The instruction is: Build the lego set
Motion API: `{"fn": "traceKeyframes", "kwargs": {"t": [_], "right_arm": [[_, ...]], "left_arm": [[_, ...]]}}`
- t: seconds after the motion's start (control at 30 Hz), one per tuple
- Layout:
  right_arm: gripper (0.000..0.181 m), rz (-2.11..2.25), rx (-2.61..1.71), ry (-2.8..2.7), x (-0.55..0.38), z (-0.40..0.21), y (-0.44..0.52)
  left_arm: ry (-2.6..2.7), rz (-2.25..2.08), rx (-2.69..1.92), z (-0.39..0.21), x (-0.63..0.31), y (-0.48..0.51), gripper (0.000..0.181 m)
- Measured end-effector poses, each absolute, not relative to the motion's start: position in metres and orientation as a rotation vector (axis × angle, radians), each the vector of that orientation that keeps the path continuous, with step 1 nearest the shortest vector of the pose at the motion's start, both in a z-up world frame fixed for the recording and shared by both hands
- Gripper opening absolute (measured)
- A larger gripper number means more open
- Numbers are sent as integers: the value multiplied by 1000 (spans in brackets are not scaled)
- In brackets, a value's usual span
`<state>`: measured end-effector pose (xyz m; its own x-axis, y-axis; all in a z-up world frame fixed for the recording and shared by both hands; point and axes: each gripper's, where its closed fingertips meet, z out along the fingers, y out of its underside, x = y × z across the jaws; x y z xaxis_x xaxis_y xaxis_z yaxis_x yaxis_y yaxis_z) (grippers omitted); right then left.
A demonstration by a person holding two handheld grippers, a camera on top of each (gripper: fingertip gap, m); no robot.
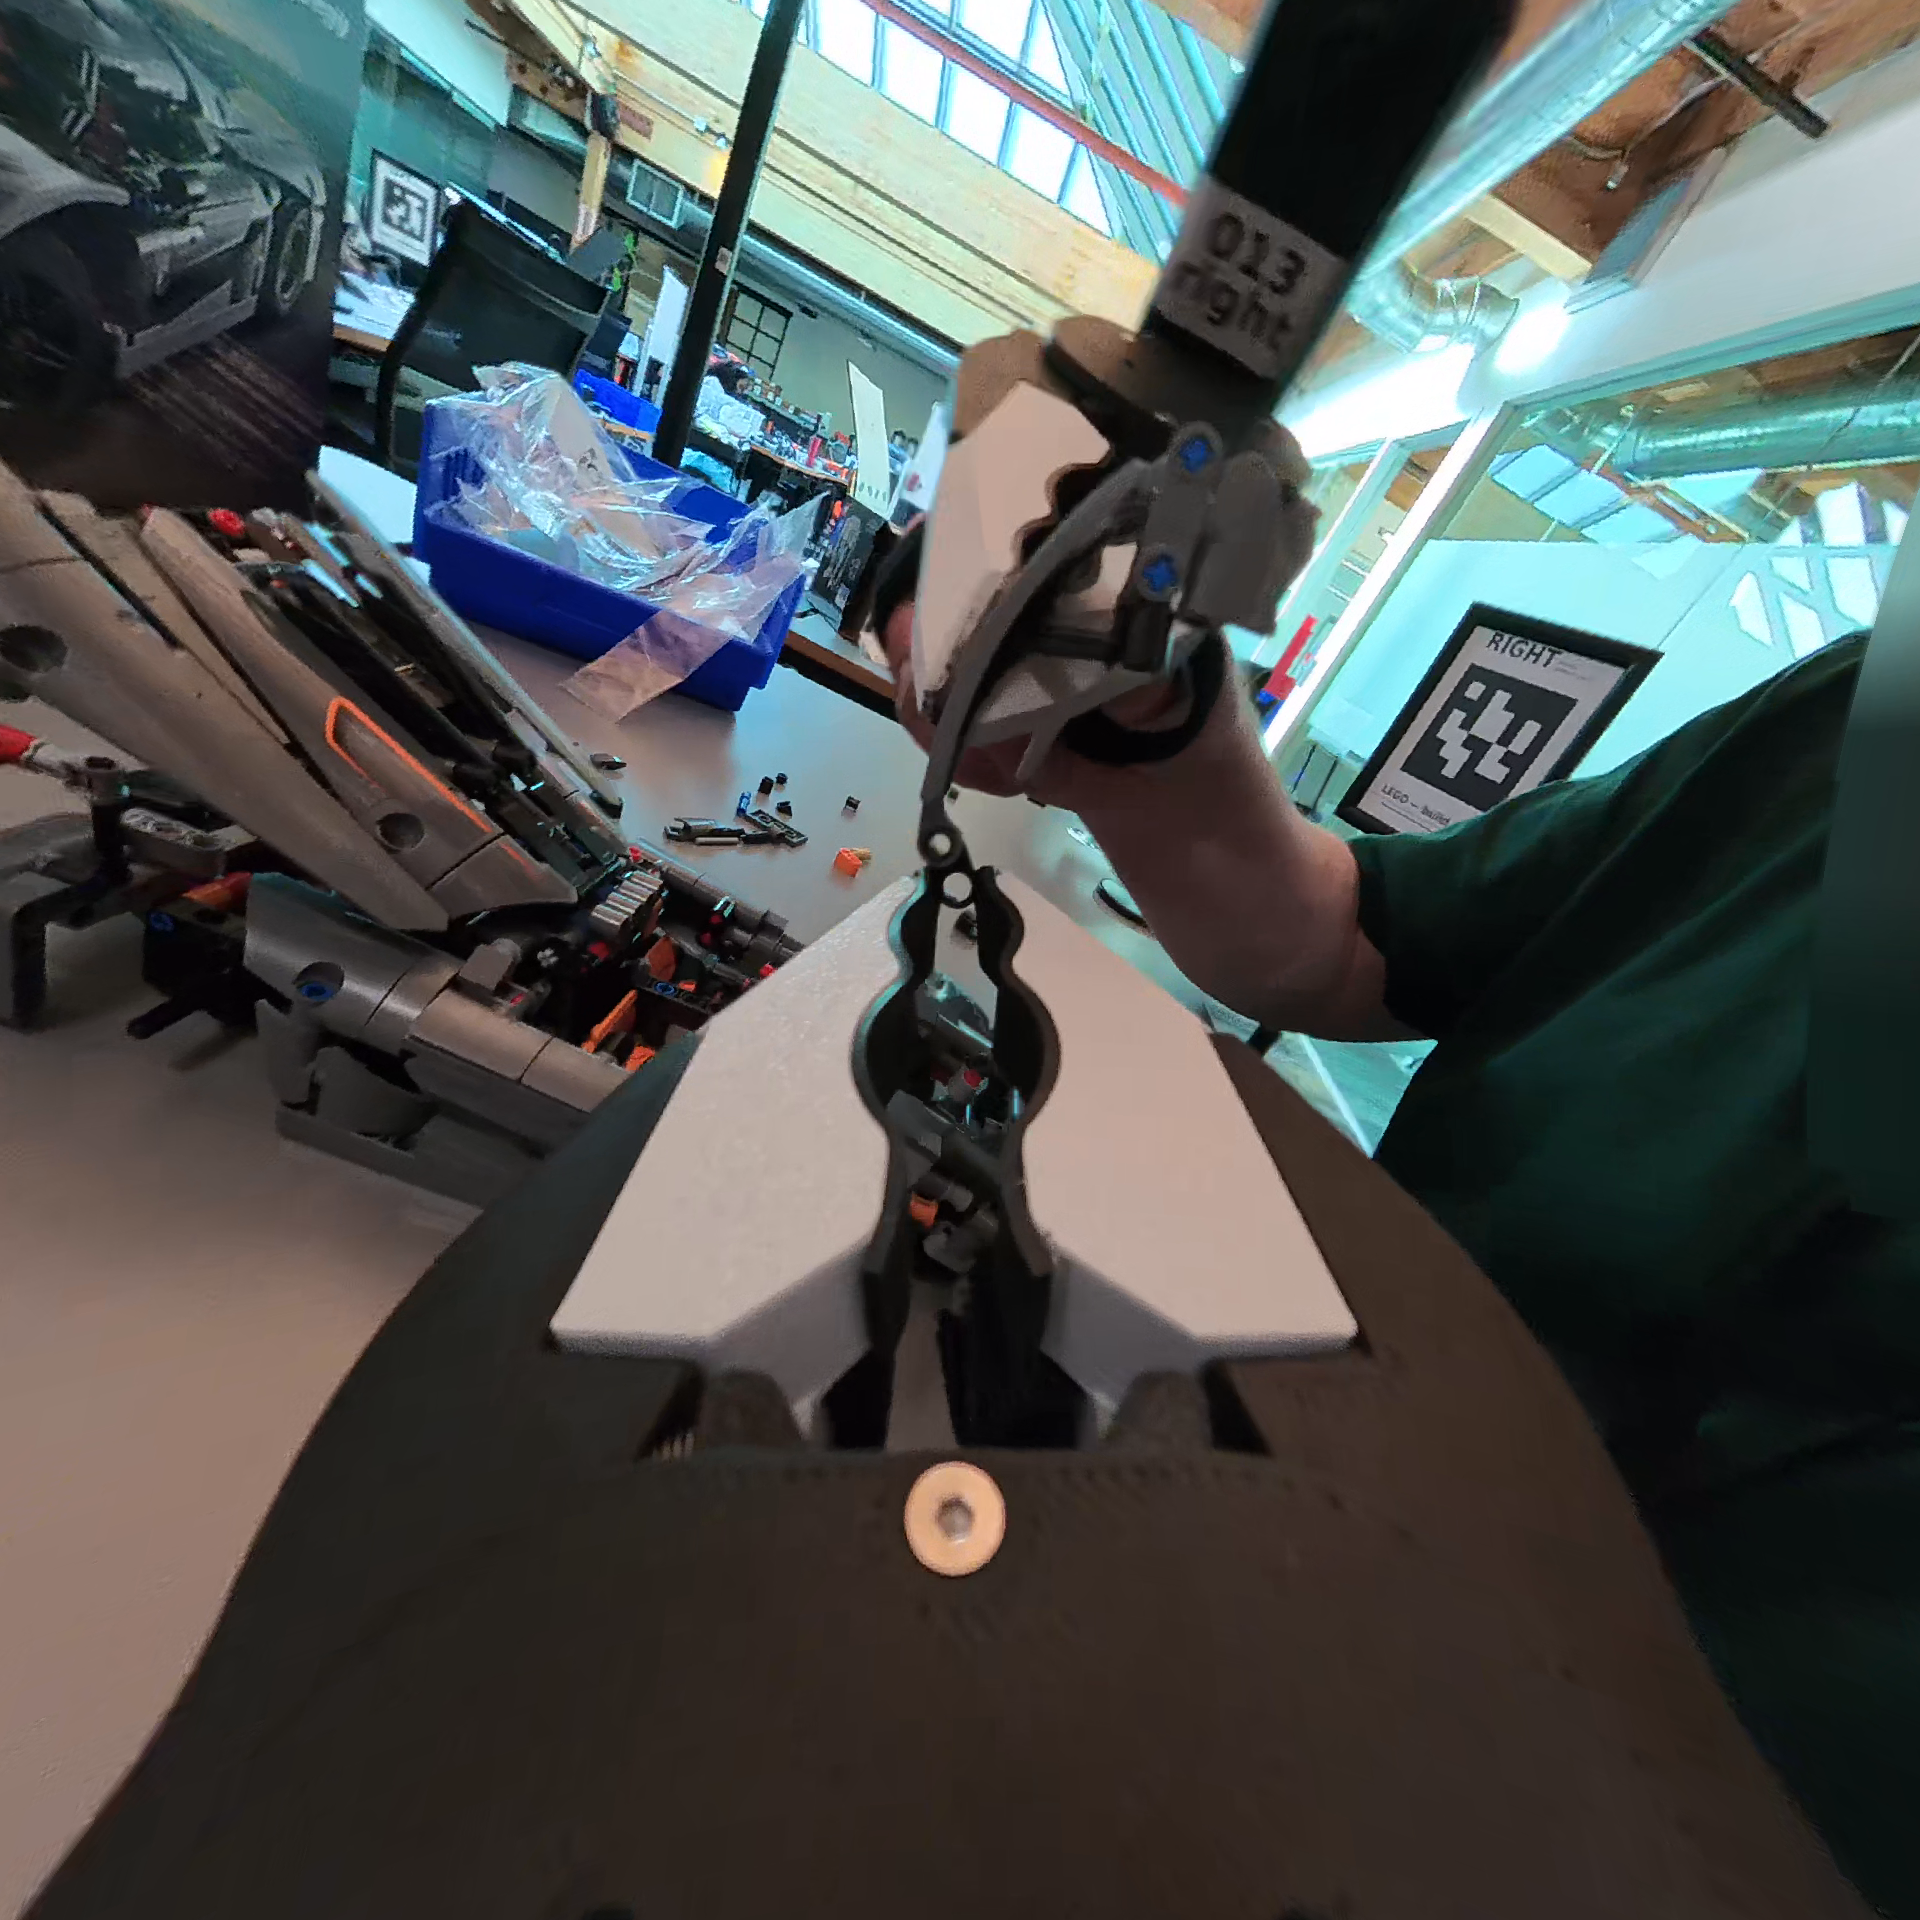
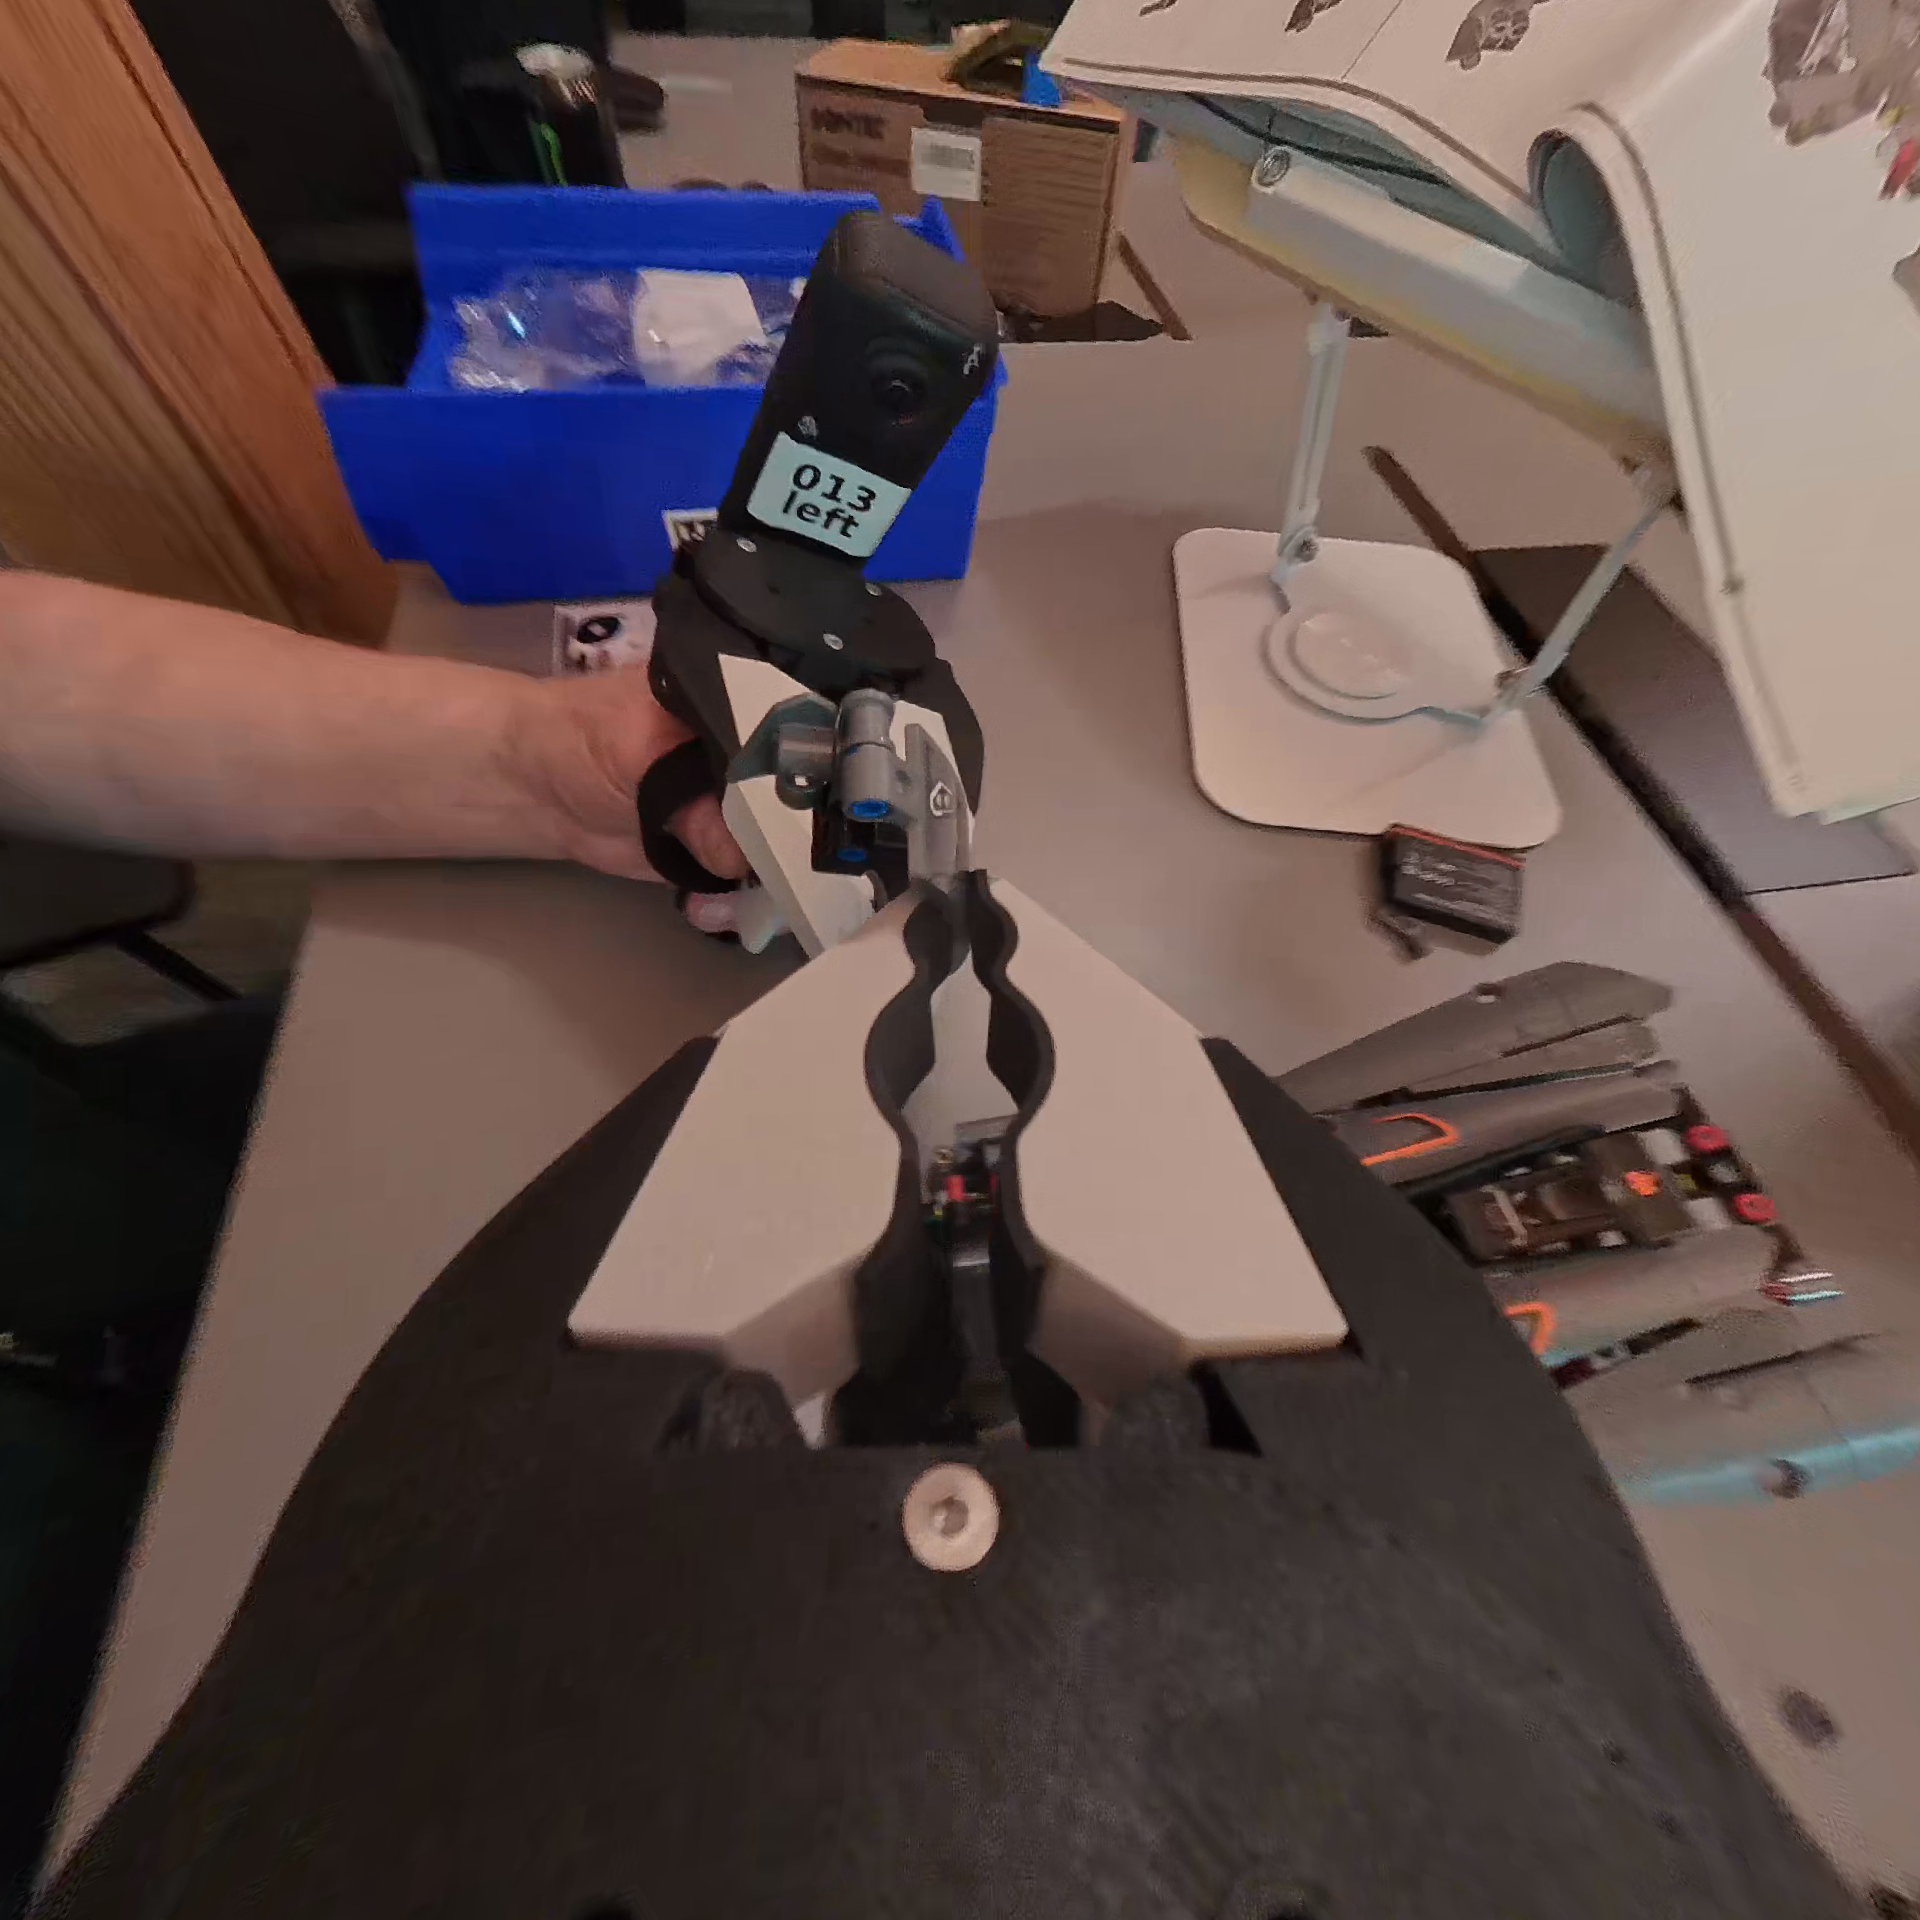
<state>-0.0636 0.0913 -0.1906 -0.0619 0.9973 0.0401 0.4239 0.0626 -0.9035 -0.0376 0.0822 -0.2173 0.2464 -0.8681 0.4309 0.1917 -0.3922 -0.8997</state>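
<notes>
Left gripper (image 1: 951, 883) — jaws pinching grey lego piece (image 1: 1091, 582) against right gripper (image 2: 961, 899).

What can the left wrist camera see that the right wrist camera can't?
Only the left wrist view shows the loose little pieces on the table, the framed black-and-white sign and the roof windows.

Only the right wrist view shows the white stand holding up the open booklet, and the cardboard box.

Both show the blue bin, the big grey car model, and the small grey Lego piece that the left gripper and right gripper pinch together above the table.
</notes>
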Motion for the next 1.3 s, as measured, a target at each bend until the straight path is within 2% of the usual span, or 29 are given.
{"fn": "traceKeyframes", "kwargs": {"t": [0.23,0.33,0.53,0.77,1.3], "right_arm": [[1,1437,-1641,-1523,-57,-193,88],[1,1253,-1614,-1562,-59,-203,95],[1,919,-1558,-1748,-58,-238,101],[1,825,-1568,-1844,-58,-273,101],[1,792,-1540,-1811,-57,-286,104]], "left_arm": [[757,-1332,-1509,-219,-31,74,5],[721,-1305,-1617,-232,-36,82,6],[689,-1017,-1923,-268,-50,75,40],[808,-812,-2020,-300,-26,60,61],[845,-686,-2011,-307,-16,68,71]]}}
